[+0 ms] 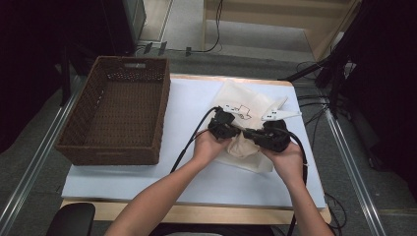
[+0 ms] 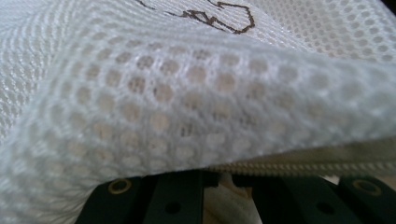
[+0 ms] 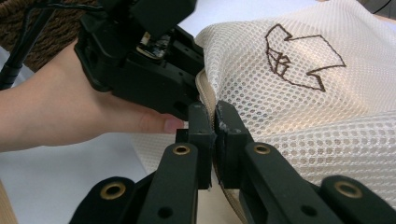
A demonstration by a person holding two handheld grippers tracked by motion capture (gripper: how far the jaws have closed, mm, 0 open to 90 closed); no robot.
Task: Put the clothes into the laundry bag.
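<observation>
Two grippers pinch one mesh bag at table centre, work barely begun.

Largest first: the white-covered table (image 1: pixel 147 184) carries an empty wicker basket (image 1: pixel 115 115) at nine o'clock, well apart from the cream mesh laundry bag (image 1: pixel 246 147) lying at the middle. The left gripper (image 1: pixel 223 129) holds the bag's edge from nine o'clock and the right gripper (image 3: pixel 215 123) from three o'clock, both with jaws nearly shut. In the right gripper view its jaws clamp the zipper seam (image 3: pixel 205 91); in the left gripper view mesh drapes over the jaws, so that grip is probably on the same seam (image 2: pixel 303 165). The bag looks partly bunched; whether it gets opened, folded or moved to the basket is all left to do.
</observation>
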